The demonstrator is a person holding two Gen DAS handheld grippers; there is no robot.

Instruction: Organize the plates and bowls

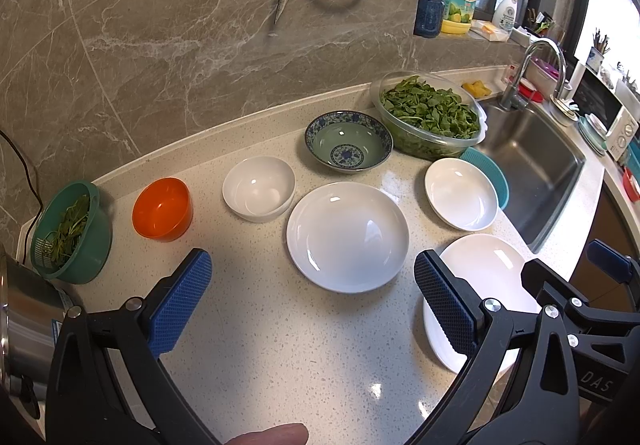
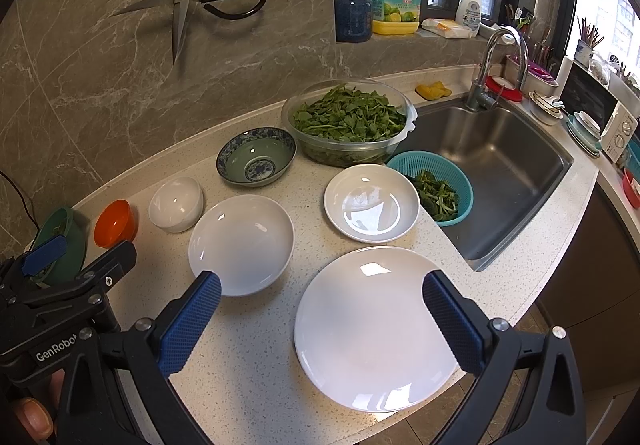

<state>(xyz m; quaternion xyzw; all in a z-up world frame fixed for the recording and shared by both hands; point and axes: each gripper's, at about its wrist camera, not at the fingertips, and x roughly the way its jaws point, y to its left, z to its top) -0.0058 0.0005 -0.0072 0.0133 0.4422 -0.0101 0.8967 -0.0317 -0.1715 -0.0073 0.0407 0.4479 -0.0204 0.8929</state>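
Nothing is gathered yet — the left gripper [image 1: 312, 309] and right gripper [image 2: 322, 321] both hover wide open and empty over the counter [image 1: 256, 357], the large flat plate [image 2: 372, 329] nearest the right one — so the next move is likely closing on that plate's rim.

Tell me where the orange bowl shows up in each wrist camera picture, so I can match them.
Left wrist view: the orange bowl sits left of centre, between the green strainer and the small white bowl.
Right wrist view: the orange bowl is at the far left, beside the small white bowl.
Shared landmark: the blue patterned bowl.
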